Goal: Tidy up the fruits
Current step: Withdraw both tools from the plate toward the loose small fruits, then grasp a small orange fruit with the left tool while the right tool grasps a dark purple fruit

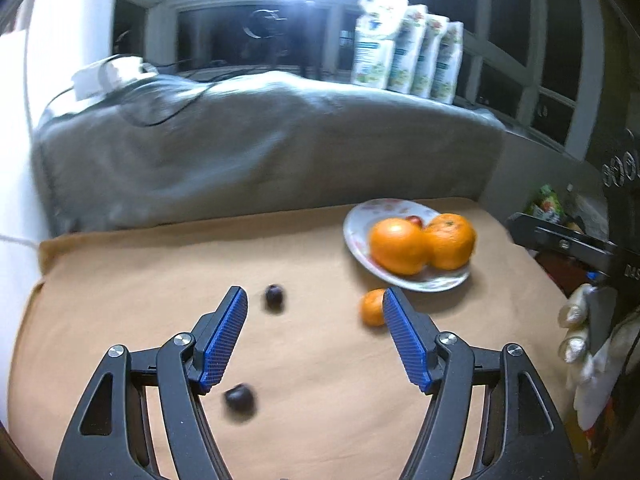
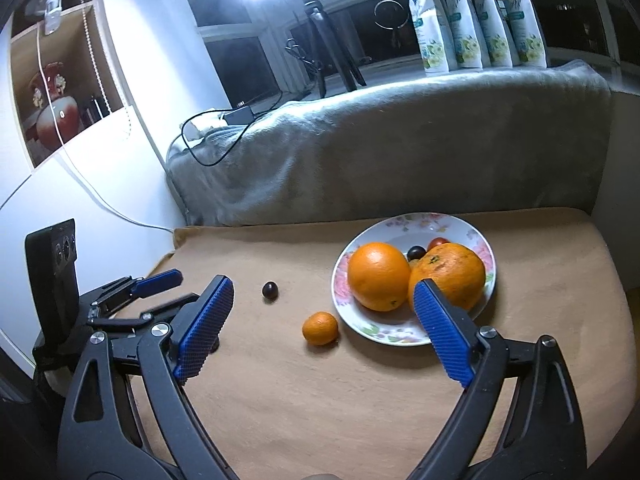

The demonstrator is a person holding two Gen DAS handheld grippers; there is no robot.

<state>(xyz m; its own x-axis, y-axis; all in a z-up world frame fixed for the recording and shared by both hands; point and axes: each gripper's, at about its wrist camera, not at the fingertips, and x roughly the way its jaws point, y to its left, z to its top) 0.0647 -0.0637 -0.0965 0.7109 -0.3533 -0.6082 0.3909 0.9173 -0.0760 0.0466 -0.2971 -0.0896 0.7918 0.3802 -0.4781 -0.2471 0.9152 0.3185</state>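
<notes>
**Two open grippers over a table of loose fruit**

A tan cloth (image 2: 360,400) covers a table, with a grey blanket (image 2: 400,152) heaped along its far edge. Toward the back right sits a floral plate (image 2: 380,330) holding two large oranges (image 2: 378,276) side by side. Behind them on the plate are a dark grape (image 2: 416,253) and a small red fruit (image 2: 438,242), both partly hidden.

Three fruits lie loose on the cloth. A small mandarin (image 2: 320,328) rests just beside the plate's near left rim, apart from it. A second dark grape (image 2: 270,290) lies farther left. A third dark fruit (image 1: 239,397), blurred, sits close to the left gripper's left finger in the left wrist view.

The left gripper (image 1: 314,312) hangs above the cloth with its blue-padded jaws spread and nothing between them. The right gripper (image 2: 322,304) also has its jaws wide apart and empty; in its view the mandarin lies between the fingertips but lower, untouched, and the right finger overlaps the plate's near edge.

Four flowered pouches (image 2: 472,20) stand upright on the sill behind, beside a small tripod (image 2: 332,40).
</notes>
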